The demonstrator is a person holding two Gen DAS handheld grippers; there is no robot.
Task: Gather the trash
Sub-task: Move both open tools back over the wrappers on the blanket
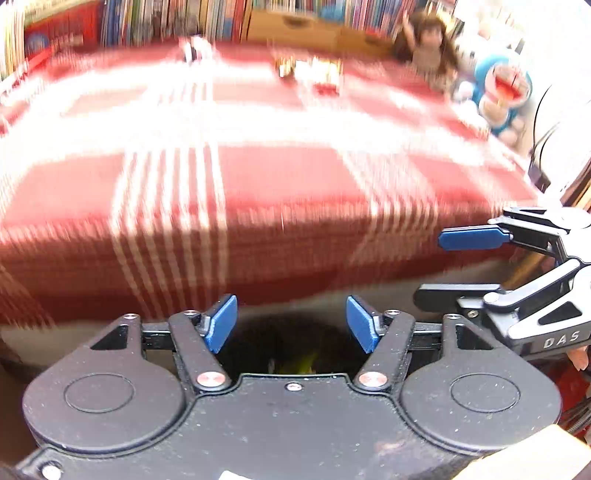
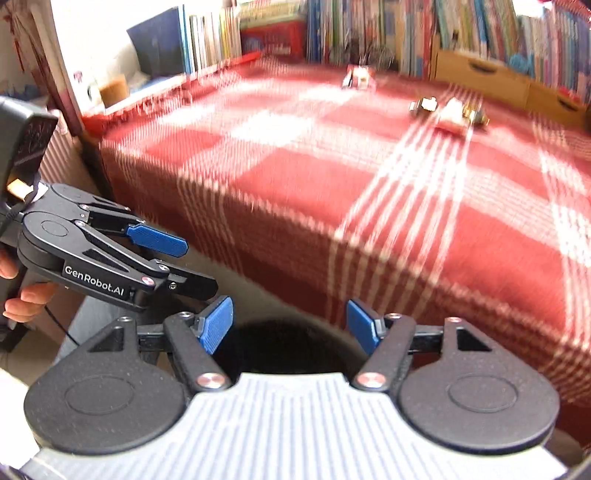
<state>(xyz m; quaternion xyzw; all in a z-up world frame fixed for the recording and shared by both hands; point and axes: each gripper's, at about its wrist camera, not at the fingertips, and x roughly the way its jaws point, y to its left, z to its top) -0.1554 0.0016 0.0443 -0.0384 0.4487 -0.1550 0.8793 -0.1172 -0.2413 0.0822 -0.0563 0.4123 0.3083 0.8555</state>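
Small wrappers lie far back on the red plaid bed [image 2: 295,177]: a white and red wrapper [image 2: 356,77] and a cluster of gold and white scraps [image 2: 452,114]. The left wrist view shows them blurred, the wrapper [image 1: 194,50] and the scraps [image 1: 317,72]. My left gripper [image 1: 291,325] is open and holds nothing, over a dark bin opening [image 1: 295,354] with something green inside. My right gripper [image 2: 290,326] is open too, above the same bin [image 2: 280,347]. Each gripper appears in the other's view, the right gripper [image 1: 443,266] and the left gripper [image 2: 184,262], close together at the bed's near edge.
Bookshelves [image 2: 369,29] run behind the bed, with cardboard boxes [image 2: 480,74] in front of them. A doll [image 1: 428,48] and a blue plush toy [image 1: 502,92] sit at the back right corner. A person's hand [image 2: 22,299] grips the left gripper's handle.
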